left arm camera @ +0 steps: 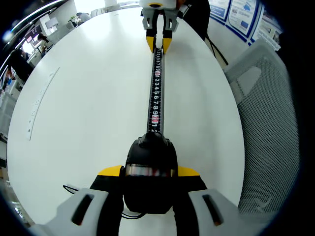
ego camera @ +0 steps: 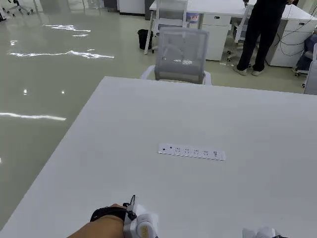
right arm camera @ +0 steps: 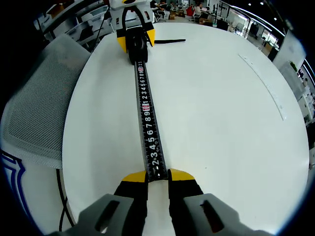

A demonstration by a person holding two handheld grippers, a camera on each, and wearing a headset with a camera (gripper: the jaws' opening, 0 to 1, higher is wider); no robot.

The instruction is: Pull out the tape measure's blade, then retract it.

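Seen from the left gripper view, the left gripper (left arm camera: pixel 150 171) clamps the black tape measure (left arm camera: pixel 150 155) between its yellow-tipped jaws, which are closed as far as the rounded body allows. The blade (left arm camera: pixel 155 98), dark with pale numerals, lies drawn out flat on the smooth white table (left arm camera: pixel 88 98), on the side of the power strip (left arm camera: pixel 43 101) nearer a mesh chair (left arm camera: pixel 270 123). At the blade's far end the right gripper (left arm camera: pixel 158 44) pinches the tip, jaws almost together. The right gripper view shows that pinch close up. The head view shows the strip as a flat white bar with a row of sockets.
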